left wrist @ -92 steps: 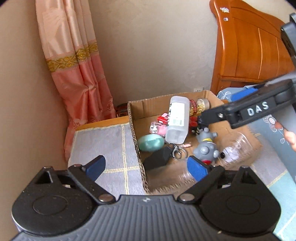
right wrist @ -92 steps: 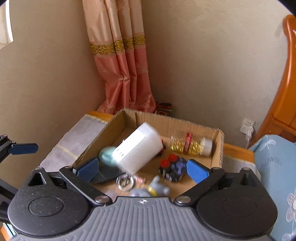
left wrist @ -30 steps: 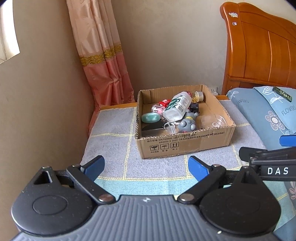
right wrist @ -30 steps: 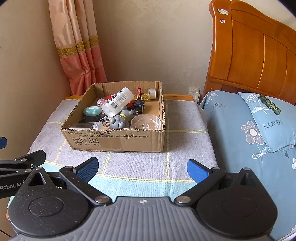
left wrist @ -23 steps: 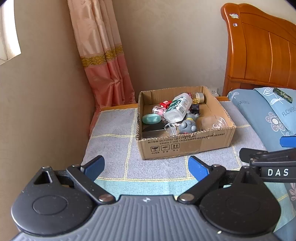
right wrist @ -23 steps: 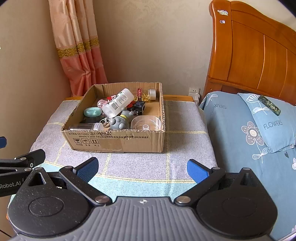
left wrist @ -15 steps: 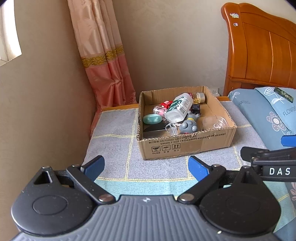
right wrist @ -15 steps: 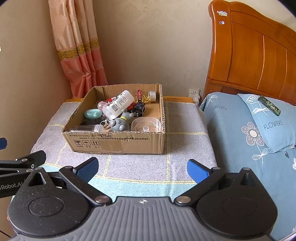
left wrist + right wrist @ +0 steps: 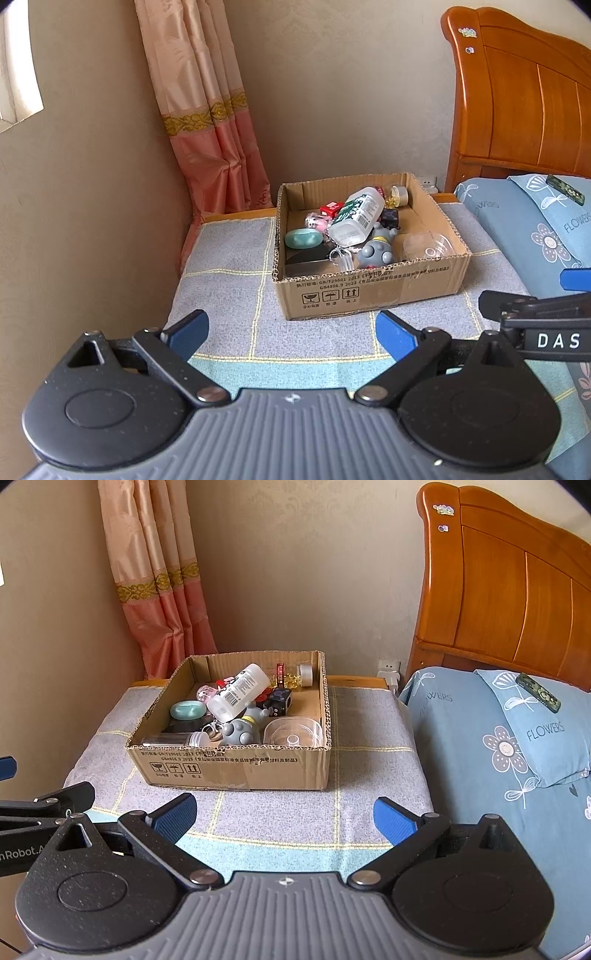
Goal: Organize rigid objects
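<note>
An open cardboard box (image 9: 369, 291) (image 9: 236, 768) stands on a grey cloth-covered table. In it lie a white labelled bottle (image 9: 356, 216) (image 9: 238, 690), a teal oval case (image 9: 303, 238) (image 9: 187, 709), a grey round toy (image 9: 375, 251) (image 9: 240, 732), a clear plastic lid (image 9: 424, 245) (image 9: 293, 731), a black cube (image 9: 279, 699) and a small jar (image 9: 400, 194). My left gripper (image 9: 291, 332) and right gripper (image 9: 284, 818) are both open and empty, held back from the box's near side.
A pink curtain (image 9: 210, 122) hangs in the back left corner against the wall. A wooden headboard (image 9: 509, 587) and a bed with blue flowered bedding (image 9: 498, 753) lie to the right. A wall socket (image 9: 389, 668) sits behind the table.
Three seconds ago both grippers were over the box and the white bottle was dropping in. Both have since pulled back; over the last second they have barely moved.
</note>
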{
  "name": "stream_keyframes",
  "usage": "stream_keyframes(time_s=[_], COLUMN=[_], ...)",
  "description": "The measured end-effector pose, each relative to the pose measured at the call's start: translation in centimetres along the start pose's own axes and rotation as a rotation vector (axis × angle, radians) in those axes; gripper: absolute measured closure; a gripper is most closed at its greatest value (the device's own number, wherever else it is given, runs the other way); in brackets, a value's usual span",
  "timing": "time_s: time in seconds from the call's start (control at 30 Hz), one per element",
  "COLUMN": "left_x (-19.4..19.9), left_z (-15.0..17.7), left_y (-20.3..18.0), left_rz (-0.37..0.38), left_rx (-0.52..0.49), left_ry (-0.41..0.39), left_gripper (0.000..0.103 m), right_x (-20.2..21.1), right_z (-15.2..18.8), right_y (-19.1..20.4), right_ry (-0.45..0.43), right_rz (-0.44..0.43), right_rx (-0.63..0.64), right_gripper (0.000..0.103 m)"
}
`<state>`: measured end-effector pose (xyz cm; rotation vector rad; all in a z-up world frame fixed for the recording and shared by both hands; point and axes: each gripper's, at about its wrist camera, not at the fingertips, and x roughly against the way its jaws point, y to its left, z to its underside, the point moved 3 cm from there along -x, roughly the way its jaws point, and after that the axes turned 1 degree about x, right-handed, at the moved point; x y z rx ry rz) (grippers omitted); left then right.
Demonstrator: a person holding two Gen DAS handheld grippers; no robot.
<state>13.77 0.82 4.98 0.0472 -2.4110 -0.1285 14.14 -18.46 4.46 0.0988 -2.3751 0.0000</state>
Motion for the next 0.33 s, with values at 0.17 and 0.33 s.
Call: stream_keyframes(time_s=[0.17, 0.33], left_x=[0.06, 0.24], left_z=[0.01, 0.04], left_y=[-0.05, -0.08], left_rz=[0.001, 0.004], left_rx=[0.004, 0.003], left_ry=[0.003, 0.002], left_gripper=[0.006, 0.006], right_x=[0.13, 0.15], right_z=[0.02, 0.02], right_y=[-0.03, -0.01], right_ry=[-0.002, -0.002], right_rz=[-0.001, -0.003], right_rx=[-0.001, -0.001], right_gripper=[0.000, 0.000])
